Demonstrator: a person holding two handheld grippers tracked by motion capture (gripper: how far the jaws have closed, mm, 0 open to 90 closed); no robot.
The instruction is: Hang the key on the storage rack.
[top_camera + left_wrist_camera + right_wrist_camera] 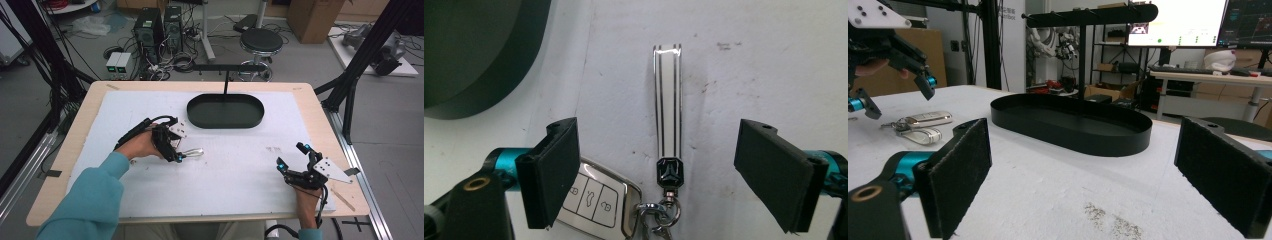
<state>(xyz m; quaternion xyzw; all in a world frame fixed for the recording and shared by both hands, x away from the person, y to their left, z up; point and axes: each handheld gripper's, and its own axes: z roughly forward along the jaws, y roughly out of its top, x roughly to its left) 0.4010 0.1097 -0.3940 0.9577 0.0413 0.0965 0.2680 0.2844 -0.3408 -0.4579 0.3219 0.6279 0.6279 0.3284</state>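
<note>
Writing: no brand name can be read; the car key carries three small button signs, two padlocks and a car shape, and the black tag at the end of the strap has an emblem that is too small to name.
Car key: white face with a chrome rim, lying flat on the white mat of the worktop, left of the middle, just under the left gripper.
Strap: a white key strap with two dark lines along it, straight and flat on the mat, joined to the key by a metal clasp and rings.
Left gripper: its jaws stand wide, one on each side of the strap and not touching it; the left pad covers a corner of the key.
Right gripper: the right gripper is at the right front of the worktop, well apart from the key, jaws wide with nothing between them.
Tray: a black oval tray stands behind the key, toward the back of the mat, with a thin post rising to a black bar.
Hidden: the lower part of the key and the rings are cut off by the bottom edge of the left gripper view; in the high view the hand and gripper cover most of the key.
Unclear: the screens far behind in the right gripper view show text that is too small to read.
</note>
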